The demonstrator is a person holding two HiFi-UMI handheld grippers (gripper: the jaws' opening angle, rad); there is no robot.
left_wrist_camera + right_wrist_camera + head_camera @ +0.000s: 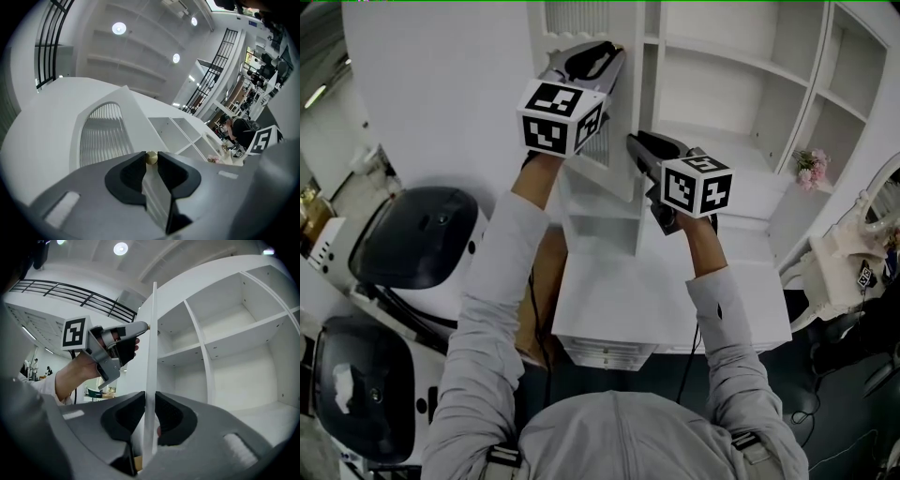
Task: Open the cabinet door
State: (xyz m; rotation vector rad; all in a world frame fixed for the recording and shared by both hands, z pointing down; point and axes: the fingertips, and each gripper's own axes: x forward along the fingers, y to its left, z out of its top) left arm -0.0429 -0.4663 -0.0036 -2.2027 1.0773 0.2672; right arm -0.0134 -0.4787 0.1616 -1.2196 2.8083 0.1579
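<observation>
Door (152, 333) gripped edge-on by right tool (150, 398), its knob (151, 157) pinched in left tool (151, 161).

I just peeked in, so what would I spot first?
A white cabinet door stands open in the middle. The left tongs pinch its small gold knob up high, and the right tongs clamp the door's thin edge lower down, beside the white shelves.
</observation>
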